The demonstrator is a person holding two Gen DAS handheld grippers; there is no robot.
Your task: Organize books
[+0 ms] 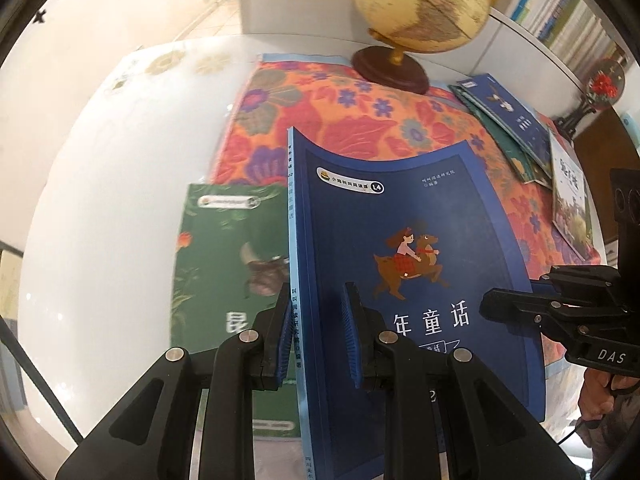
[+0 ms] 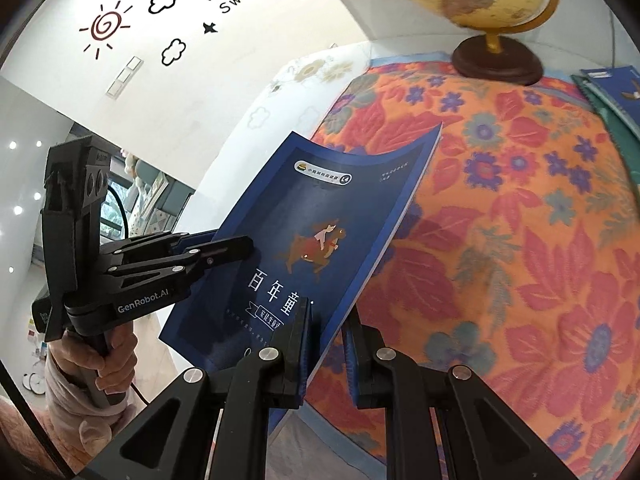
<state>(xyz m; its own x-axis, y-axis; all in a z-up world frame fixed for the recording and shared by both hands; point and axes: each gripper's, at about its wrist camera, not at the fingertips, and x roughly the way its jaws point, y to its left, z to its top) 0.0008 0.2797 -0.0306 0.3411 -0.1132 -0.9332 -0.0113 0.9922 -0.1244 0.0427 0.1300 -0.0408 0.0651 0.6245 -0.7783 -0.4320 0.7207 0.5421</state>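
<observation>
A dark blue book (image 1: pixel 404 264) with a girl riding a deer on its cover is held in the air above the table, cover bowed. My left gripper (image 1: pixel 316 340) straddles its spine edge, with a gap at the right pad. My right gripper (image 2: pixel 328 344) straddles the page edge of the same book (image 2: pixel 320 216), jaws not fully closed. Each gripper shows in the other view: the right one (image 1: pixel 516 308) at the book's right edge, the left one (image 2: pixel 224 252) at its left edge. A green book (image 1: pixel 228 280) lies flat on the white table below.
An orange floral cloth (image 2: pixel 520 240) covers the table's right part. A globe (image 1: pixel 416 4) on a dark round base stands at the back. Blue and green books (image 1: pixel 508 124) and a pale picture book (image 1: pixel 568 196) lie at the far right. A bookshelf (image 1: pixel 560 12) stands behind.
</observation>
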